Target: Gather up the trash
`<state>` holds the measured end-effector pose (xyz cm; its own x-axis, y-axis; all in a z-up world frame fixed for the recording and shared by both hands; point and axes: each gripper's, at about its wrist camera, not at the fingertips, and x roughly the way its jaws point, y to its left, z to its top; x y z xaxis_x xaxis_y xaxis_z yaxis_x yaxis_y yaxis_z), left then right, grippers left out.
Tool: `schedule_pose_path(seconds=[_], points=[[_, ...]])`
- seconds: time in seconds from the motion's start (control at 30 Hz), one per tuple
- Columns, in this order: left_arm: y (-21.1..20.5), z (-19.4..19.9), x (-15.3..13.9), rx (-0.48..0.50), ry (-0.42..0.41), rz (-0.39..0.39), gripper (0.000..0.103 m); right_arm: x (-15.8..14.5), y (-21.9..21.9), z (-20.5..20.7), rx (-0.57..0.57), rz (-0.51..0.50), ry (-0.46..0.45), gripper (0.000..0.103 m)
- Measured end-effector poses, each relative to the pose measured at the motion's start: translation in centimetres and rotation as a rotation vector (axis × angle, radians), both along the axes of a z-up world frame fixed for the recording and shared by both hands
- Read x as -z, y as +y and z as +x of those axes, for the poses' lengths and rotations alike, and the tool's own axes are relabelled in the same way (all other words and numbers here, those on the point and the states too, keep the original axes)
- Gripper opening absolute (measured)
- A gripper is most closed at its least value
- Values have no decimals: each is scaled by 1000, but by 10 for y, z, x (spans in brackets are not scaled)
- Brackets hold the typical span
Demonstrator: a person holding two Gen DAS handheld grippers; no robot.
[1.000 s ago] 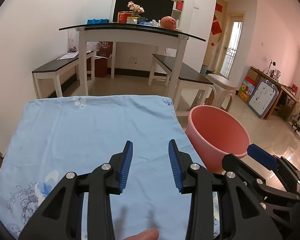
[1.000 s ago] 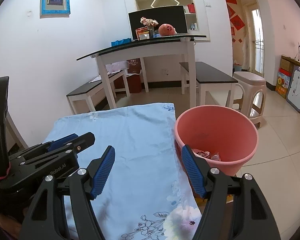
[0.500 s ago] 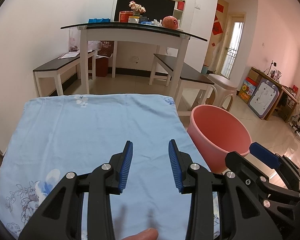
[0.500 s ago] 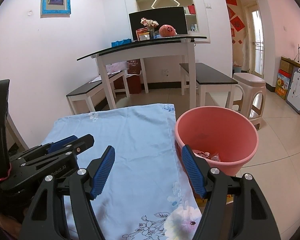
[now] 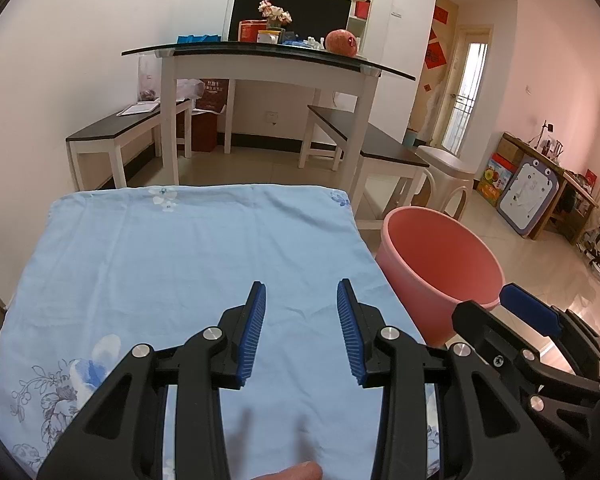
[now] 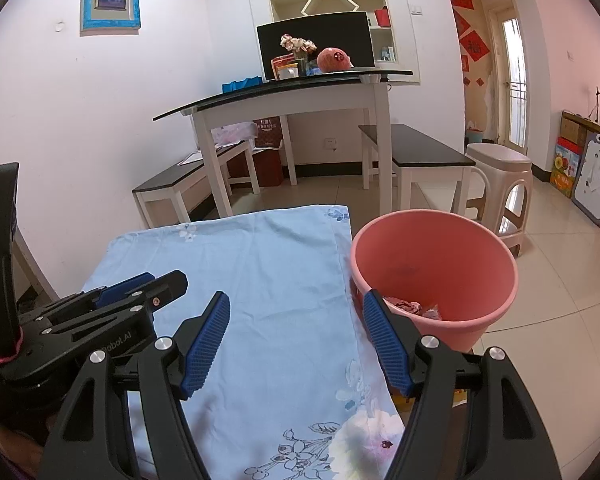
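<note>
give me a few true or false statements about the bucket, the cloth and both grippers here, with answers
1. The pink bucket stands on the floor beside the blue floral cloth. True.
2. The bucket is empty. False: crumpled wrappers lie at its bottom.
3. The left gripper is clamped on a piece of trash. False: its jaws are apart with only cloth showing between them.
4. The right gripper is open and holds nothing. True.
5. Trash is scattered over the cloth. False: no trash shows on the visible part of the cloth.
</note>
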<state>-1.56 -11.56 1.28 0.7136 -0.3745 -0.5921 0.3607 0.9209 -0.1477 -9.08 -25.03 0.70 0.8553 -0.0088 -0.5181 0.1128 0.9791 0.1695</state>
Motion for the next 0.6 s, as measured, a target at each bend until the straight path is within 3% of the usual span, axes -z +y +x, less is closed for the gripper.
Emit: schedule_pose_path(seconds=[0.6], points=[[1,-1,5,0,8,-1,38,4,-1,0,1,7,11,68]])
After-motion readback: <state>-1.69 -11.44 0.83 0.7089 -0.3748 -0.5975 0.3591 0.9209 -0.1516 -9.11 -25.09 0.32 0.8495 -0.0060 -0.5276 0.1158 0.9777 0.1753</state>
